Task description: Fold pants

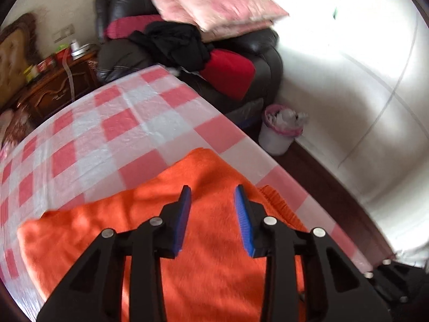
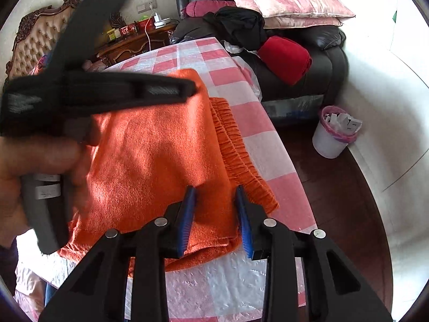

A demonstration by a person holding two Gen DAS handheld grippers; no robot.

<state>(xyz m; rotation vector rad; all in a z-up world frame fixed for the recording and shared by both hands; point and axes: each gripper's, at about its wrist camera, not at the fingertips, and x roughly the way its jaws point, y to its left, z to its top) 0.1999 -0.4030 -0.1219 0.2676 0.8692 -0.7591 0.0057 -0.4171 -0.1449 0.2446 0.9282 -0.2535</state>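
I am seeing fuzzy orange pants (image 2: 158, 145) lying folded on the checkered bench (image 2: 252, 131), ribbed waistband at the right edge. Both my left gripper (image 1: 213, 214) and right gripper (image 2: 215, 214) are hovering above, fingers parted, holding nothing.

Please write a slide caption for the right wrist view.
Right gripper open above folded orange pants on a checked tablecloth.

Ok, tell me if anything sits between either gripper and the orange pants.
Nothing visible does. The left gripper hangs open right over the orange pants, and the right gripper is open over their near edge by the waistband. Only bare checked tablecloth surrounds them.
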